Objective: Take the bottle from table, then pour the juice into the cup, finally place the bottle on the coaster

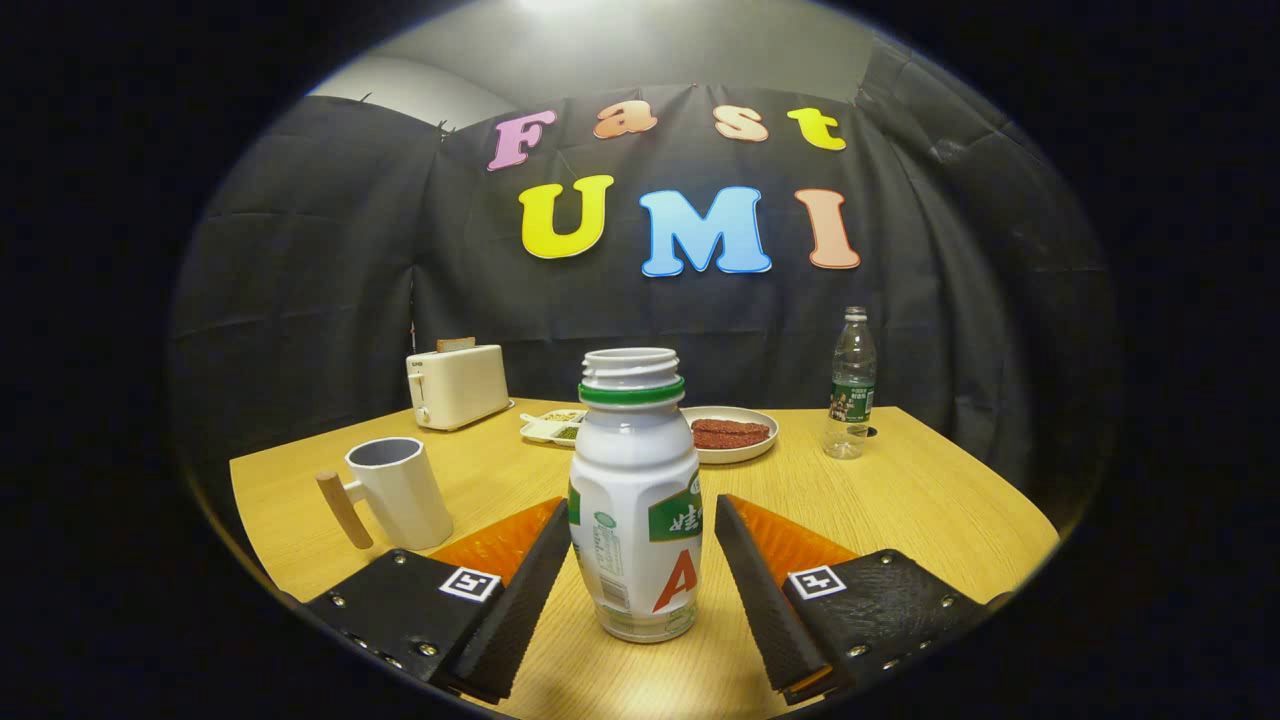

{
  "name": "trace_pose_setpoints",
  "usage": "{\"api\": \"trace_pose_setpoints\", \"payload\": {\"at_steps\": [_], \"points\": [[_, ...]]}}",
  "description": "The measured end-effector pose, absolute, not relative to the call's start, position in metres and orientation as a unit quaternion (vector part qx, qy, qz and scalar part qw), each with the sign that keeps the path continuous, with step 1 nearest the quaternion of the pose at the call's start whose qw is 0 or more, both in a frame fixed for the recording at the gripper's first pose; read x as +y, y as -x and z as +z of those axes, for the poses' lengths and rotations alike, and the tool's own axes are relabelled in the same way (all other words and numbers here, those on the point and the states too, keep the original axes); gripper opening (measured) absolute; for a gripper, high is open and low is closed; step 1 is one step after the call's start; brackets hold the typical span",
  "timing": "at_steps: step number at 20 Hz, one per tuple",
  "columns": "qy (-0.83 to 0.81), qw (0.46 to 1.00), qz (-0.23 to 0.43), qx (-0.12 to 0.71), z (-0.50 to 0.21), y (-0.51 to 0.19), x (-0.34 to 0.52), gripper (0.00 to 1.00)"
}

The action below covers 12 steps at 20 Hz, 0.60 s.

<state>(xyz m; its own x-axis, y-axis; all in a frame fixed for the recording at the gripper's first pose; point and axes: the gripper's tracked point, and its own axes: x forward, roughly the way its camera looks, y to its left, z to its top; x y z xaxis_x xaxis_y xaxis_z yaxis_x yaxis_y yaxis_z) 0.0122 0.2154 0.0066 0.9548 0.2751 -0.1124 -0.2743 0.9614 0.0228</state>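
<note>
Looking along the fingers, I see a light wooden table (900,500) with several things spread across its far half. Off to the left of the fingers stands a white cup (400,492) with a wooden handle sticking out on its left side; it is upright and I cannot see into it well. Beyond the cup, near the far left corner, sits a cream toaster (458,386) with a slice of toast showing at its top. Behind the bottle, partly hidden by it, lies a small divided tray (550,427) holding something greenish, and just right of that a round plate (735,447) with reddish-brown pieces on it. Further right, well apart from the rest, a clear plastic water bottle (852,385) stands upright with a green label. None of these stand between the fingers and the task's bottle.

The white juice bottle (636,510) stands upright on the table directly between the two fingers, its cap off and a green ring below the open neck. My gripper (642,525) is spread wide: the left finger's tip comes very close to the bottle's side, maybe touching it, while the right finger shows a narrow gap of table beside the bottle. It is not pinching the bottle. The cup stands near, just left of the left finger.
</note>
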Motion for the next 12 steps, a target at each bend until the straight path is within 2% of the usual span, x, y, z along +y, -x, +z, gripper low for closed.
{"api": "trace_pose_setpoints", "payload": {"at_steps": [1,2,6,9,10,12], "points": [[-0.005,0.989,0.138,0.058,0.0056,-0.0134,0.2165,0.87],[-0.001,0.988,0.142,0.06,0.0045,-0.0138,0.2198,0.78],[0.018,0.988,0.138,0.064,0.0053,-0.0126,0.2201,0.72],[0.025,0.988,0.134,0.071,0.0048,-0.0096,0.2224,0.72],[0.025,0.988,0.134,0.072,0.0056,-0.0077,0.2235,0.67],[0.026,0.989,0.124,0.073,0.0055,-0.0094,0.2235,0.67]]}}
